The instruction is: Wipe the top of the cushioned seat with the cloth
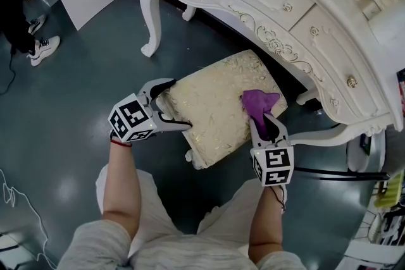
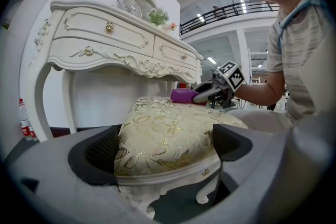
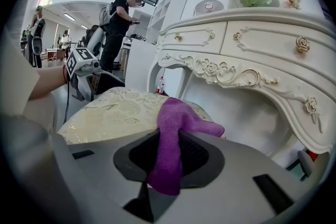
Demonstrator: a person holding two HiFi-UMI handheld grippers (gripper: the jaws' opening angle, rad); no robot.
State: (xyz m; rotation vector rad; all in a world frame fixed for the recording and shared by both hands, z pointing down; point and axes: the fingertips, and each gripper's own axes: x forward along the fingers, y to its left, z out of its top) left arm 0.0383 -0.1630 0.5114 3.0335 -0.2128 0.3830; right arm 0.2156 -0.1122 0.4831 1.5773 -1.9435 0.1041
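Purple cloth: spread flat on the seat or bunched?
Bunched. The purple fuzzy cloth is pinched in the right gripper, its free end lumped on the cream gold-patterned cushioned seat, not laid flat.

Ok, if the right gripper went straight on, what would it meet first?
Past the purple cloth it clamps, the right gripper would probably cross the cushioned seat and meet the dressing table; depth unclear.

Crumpled purple cloth (image 1: 258,102) atop the right-hand edge of the cream, gold-leaf-patterned, square cushioned seat (image 1: 209,109).
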